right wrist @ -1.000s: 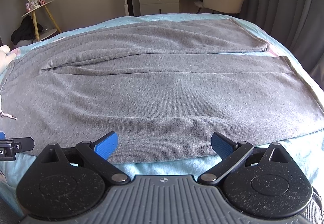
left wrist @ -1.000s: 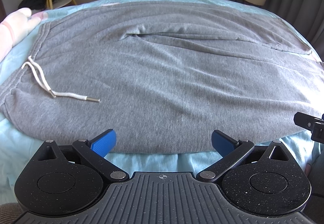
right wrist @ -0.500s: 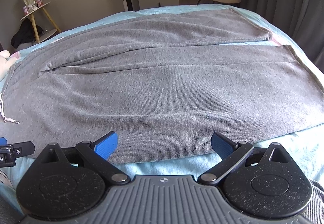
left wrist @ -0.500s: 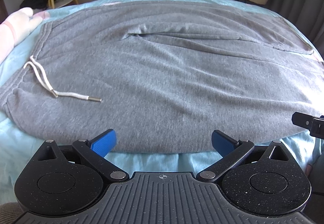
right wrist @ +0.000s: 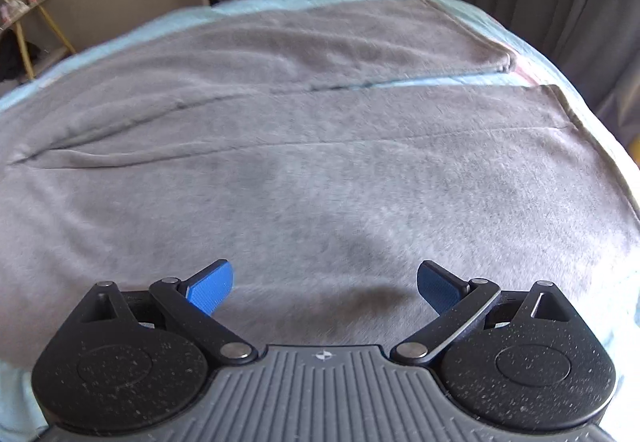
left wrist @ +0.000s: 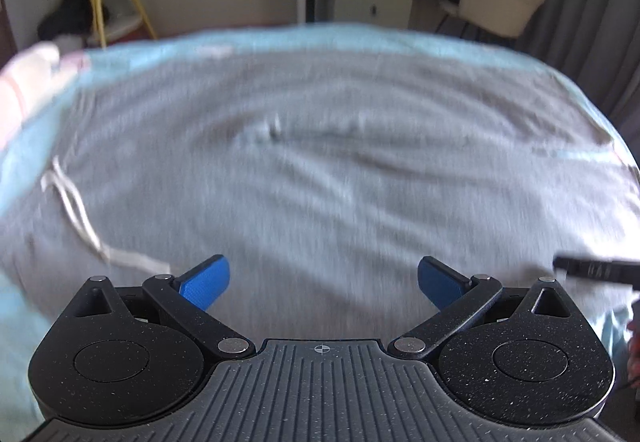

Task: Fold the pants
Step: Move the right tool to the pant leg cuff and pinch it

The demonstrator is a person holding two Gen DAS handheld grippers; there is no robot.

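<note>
Here, in the left wrist view, we see our left gripper point(left wrist: 323, 284) with its blue fingers point(left wrist: 205, 282) spread wide and holding nothing, poised over the near edge of the grey pants point(left wrist: 320, 170), which lie spread flat across the light blue bed point(left wrist: 280, 36). The picture is smeared, so fine creases are hard to read, but the white drawstring point(left wrist: 76, 214) trails over the waistband end at the left, and a dark bar at the right edge looks to us like part of the other gripper. A pale pillow or cushion point(left wrist: 28, 82) sits at the far left. In the right wrist view, our right gripper point(right wrist: 325, 286) is likewise wide open and empty, hanging over the near leg of the pants point(right wrist: 320, 182); the two legs run side by side toward the cuffs at the right, with a strip of the bed point(right wrist: 420, 82) showing between them. We judge that no fold has been made yet and that we are at the approach to the first grasp. The next move calls for lowering both claws onto the near edge, pinching the whole thickness of the leg, then carrying it over onto the far leg evenly.
</note>
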